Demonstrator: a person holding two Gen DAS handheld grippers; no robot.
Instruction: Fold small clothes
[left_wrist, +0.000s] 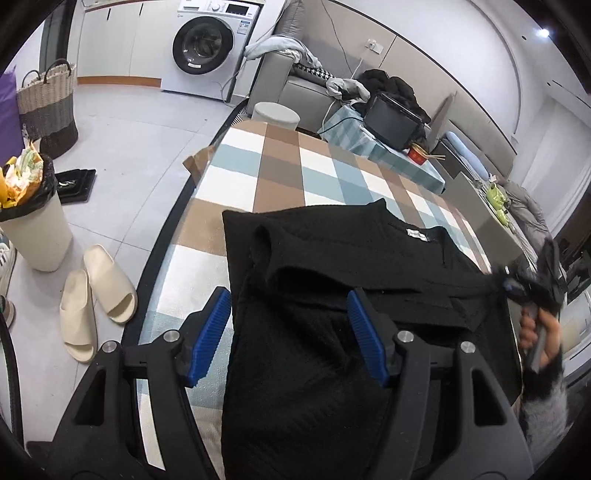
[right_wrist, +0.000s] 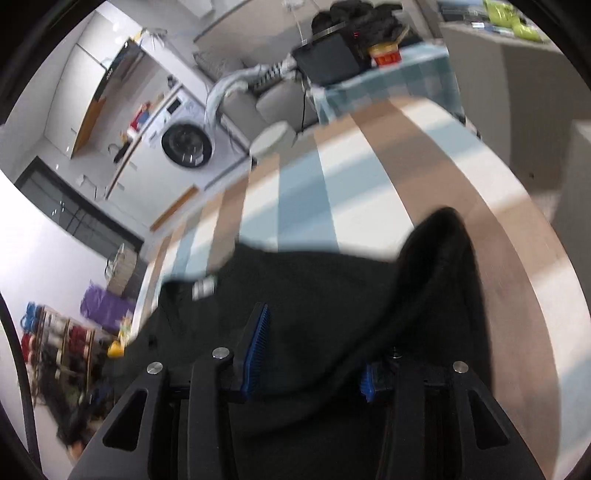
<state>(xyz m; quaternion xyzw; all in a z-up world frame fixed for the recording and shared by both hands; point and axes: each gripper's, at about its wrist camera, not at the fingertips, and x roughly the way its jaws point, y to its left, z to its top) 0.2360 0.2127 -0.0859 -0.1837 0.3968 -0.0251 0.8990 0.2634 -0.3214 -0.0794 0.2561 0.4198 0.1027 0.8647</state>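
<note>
A black knit garment (left_wrist: 332, 251) with a white neck label (left_wrist: 415, 233) lies partly folded on the table's checked cloth (left_wrist: 280, 173). My left gripper (left_wrist: 288, 295) hovers over its near left part. It is open, its blue pads (left_wrist: 212, 332) wide apart and the knit lying below them. At the garment's right edge, blurred, a hand holds my right gripper (left_wrist: 528, 284). In the right wrist view that gripper (right_wrist: 317, 332) is open over the garment (right_wrist: 314, 280), and a raised fold of cloth drapes over its right finger, hiding most of that pad.
A side table (left_wrist: 406, 166) with a black device (left_wrist: 391, 118) stands behind the table, and a grey box (left_wrist: 476, 206) sits at its right edge. On the floor to the left are a full bin (left_wrist: 33, 221), slippers (left_wrist: 96, 295), a woven basket (left_wrist: 48, 107) and a washing machine (left_wrist: 207, 44).
</note>
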